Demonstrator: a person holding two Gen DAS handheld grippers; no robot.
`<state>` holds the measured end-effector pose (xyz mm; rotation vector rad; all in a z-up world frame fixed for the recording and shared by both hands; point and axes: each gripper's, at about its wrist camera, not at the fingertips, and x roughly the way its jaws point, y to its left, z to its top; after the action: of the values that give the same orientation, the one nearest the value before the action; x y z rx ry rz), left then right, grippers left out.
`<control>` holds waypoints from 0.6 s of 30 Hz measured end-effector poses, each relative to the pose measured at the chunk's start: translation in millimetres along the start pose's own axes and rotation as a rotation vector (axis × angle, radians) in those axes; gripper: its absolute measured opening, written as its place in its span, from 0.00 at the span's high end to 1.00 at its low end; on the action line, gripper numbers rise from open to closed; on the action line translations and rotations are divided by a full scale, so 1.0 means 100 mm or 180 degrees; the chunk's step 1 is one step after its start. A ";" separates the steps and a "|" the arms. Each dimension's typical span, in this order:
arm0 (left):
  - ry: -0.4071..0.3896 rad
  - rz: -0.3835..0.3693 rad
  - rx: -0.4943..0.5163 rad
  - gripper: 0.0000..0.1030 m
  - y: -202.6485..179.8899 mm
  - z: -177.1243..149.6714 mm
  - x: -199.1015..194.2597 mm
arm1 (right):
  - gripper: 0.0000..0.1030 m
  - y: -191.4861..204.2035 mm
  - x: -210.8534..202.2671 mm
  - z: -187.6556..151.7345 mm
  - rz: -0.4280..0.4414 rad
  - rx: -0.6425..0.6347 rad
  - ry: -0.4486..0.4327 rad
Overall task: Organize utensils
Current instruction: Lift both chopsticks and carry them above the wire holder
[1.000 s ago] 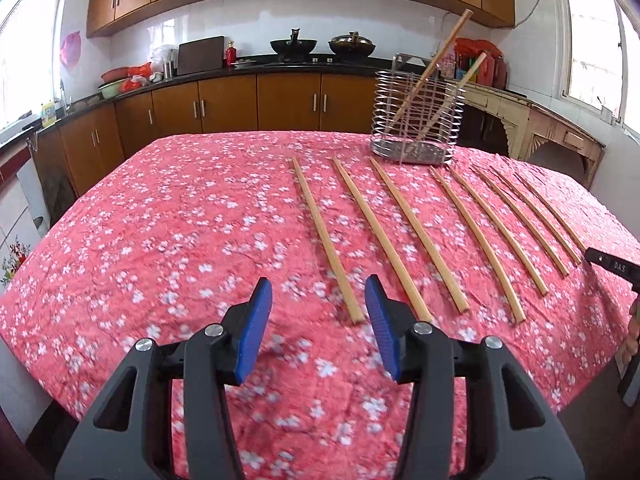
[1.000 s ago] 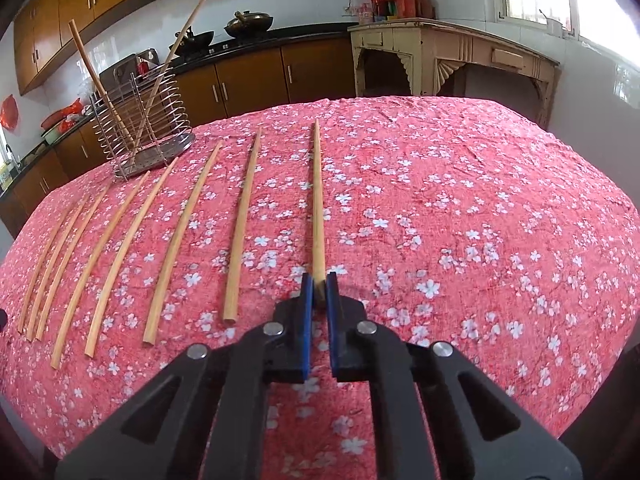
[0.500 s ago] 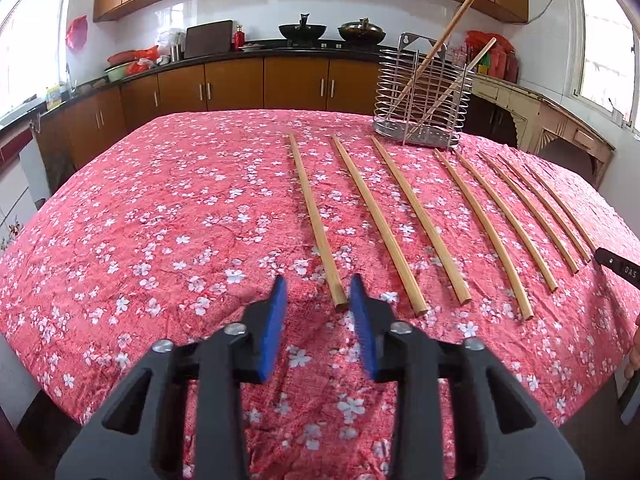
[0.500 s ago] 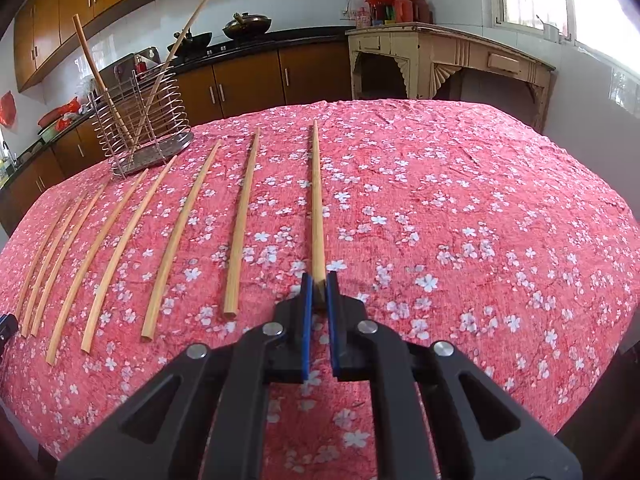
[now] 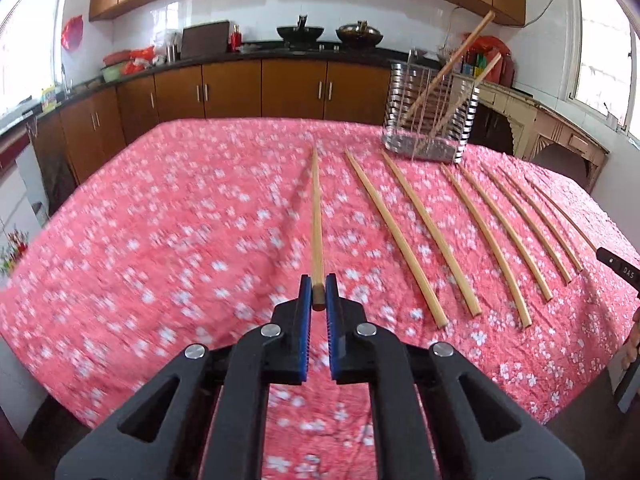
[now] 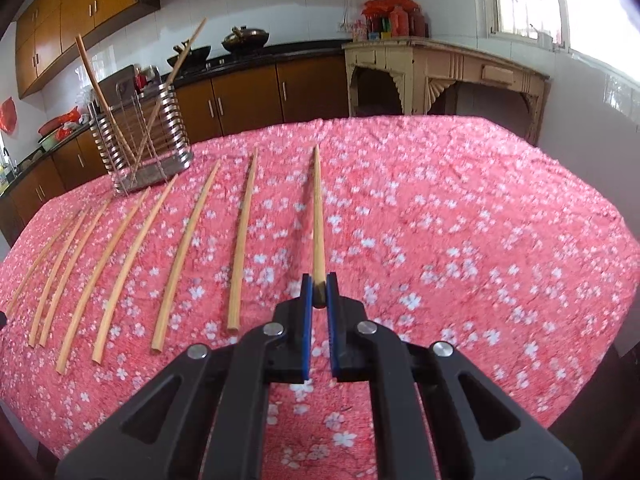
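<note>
Pinching one long pale bamboo chopstick (image 5: 317, 216) pointing to 12 o'clock, left gripper (image 5: 318, 294) is clamped; right gripper (image 6: 319, 291) likewise grips another chopstick (image 6: 317, 212), both seemingly lifted off the red floral tablecloth (image 5: 180, 240)

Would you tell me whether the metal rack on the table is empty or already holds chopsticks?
Not empty. Two chopsticks stand tilted inside the rack, leaning apart, their tops sticking out above its rim.

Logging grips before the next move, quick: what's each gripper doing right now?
Left gripper: closed on a chopstick's near end.
Right gripper: closed on another chopstick's near end.
</note>
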<state>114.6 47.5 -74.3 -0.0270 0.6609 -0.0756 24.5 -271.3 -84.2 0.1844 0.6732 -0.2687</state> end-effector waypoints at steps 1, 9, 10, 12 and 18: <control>-0.0039 0.0008 0.0019 0.93 0.01 0.04 -0.04 | 0.92 0.00 -0.04 0.03 -0.0004 -0.0012 -0.0042; -0.0378 0.0031 0.0075 0.93 0.15 0.53 -0.30 | 0.92 0.03 -0.35 0.39 0.0032 -0.0034 -0.0384; -0.0405 0.0029 0.0066 0.93 0.16 0.59 -0.31 | 0.92 0.03 -0.39 0.46 0.0041 -0.0020 -0.0429; -0.0496 0.0030 0.0036 0.93 0.20 0.76 -0.36 | 0.92 0.01 -0.45 0.58 0.0066 0.0018 -0.0503; -0.0678 0.0004 -0.0072 0.93 0.31 1.14 -0.45 | 0.92 0.01 -0.62 0.97 0.0098 0.0065 -0.0756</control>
<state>151.0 82.4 41.6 -0.0557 0.4487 -0.0630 35.4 -283.1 29.9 0.1790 0.4319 -0.2633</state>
